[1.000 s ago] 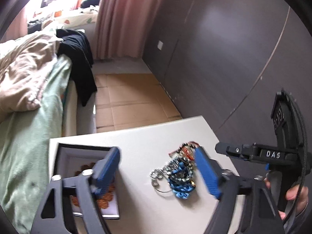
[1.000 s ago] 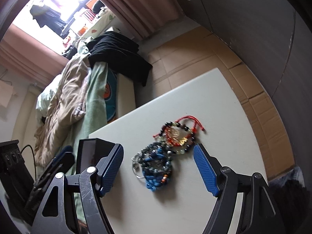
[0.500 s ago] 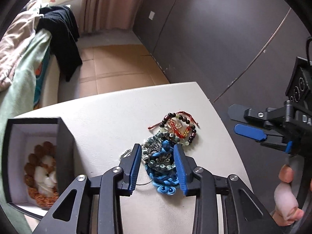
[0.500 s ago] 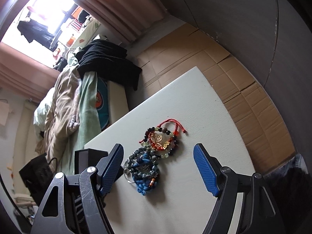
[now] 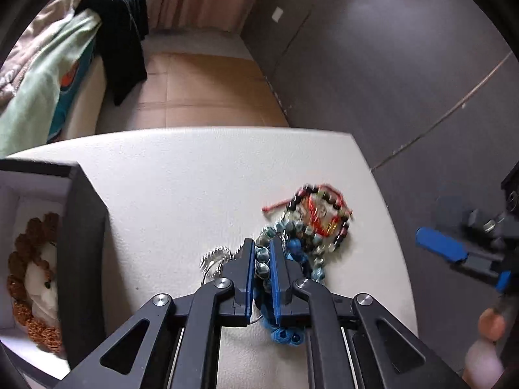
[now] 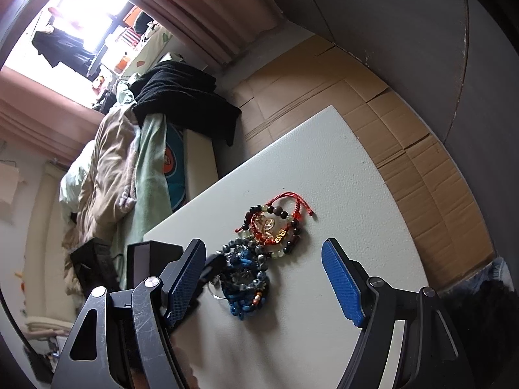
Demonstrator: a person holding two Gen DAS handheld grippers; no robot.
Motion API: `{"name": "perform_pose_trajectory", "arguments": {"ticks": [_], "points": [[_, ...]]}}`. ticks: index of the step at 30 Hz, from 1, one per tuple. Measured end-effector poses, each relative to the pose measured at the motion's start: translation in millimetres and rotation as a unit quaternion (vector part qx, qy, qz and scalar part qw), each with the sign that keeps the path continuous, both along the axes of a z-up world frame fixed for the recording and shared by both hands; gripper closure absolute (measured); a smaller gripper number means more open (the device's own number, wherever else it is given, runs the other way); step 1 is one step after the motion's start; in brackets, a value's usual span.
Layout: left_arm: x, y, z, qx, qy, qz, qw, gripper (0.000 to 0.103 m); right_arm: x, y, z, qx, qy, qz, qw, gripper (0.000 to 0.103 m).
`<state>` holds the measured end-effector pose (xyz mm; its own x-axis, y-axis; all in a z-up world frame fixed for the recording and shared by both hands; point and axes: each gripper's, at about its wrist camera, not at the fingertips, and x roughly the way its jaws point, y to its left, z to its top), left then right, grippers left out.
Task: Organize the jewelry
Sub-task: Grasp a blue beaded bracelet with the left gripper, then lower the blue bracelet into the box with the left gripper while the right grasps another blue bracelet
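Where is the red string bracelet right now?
The red string bracelet lies on the white table, at the far end of the jewelry pile, just beyond the blue beads that the left gripper is pinching.

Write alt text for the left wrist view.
The left tongs, blue-padded, are shut on a grey-blue beaded bracelet in a tangled jewelry pile on a white table. An open dark box holding brown beads stands at left; the right tongs wait at right.
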<state>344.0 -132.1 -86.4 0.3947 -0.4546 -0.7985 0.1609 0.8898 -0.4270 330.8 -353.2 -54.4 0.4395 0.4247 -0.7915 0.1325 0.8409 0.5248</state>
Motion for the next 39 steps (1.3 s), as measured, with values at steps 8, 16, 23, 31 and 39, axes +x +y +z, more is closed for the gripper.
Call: {"name": "perform_pose_trajectory", "arguments": {"ticks": [8, 16, 23, 31, 39], "points": [[-9, 10, 35, -0.058, -0.026, -0.013, 0.9979, 0.094, 2, 9, -5, 0.006, 0.008, 0.007, 1.000, 0.029], [-20, 35, 72, -0.079, -0.067, 0.000, 0.9946, 0.094, 2, 37, -18, 0.013, 0.030, 0.038, 0.999, 0.043], [-28, 63, 79, -0.075, -0.072, 0.013, 0.9944, 0.094, -1, 66, -37, -0.039, 0.060, 0.067, 0.995, 0.055], [-41, 93, 94, -0.074, -0.085, 0.027, 0.9933, 0.094, 4, 79, -56, -0.060, 0.086, 0.065, 0.992, 0.058], [-54, 123, 103, -0.067, -0.102, 0.049, 0.9913, 0.094, 6, 85, -49, -0.042, 0.062, 0.054, 0.996, 0.089]]}}
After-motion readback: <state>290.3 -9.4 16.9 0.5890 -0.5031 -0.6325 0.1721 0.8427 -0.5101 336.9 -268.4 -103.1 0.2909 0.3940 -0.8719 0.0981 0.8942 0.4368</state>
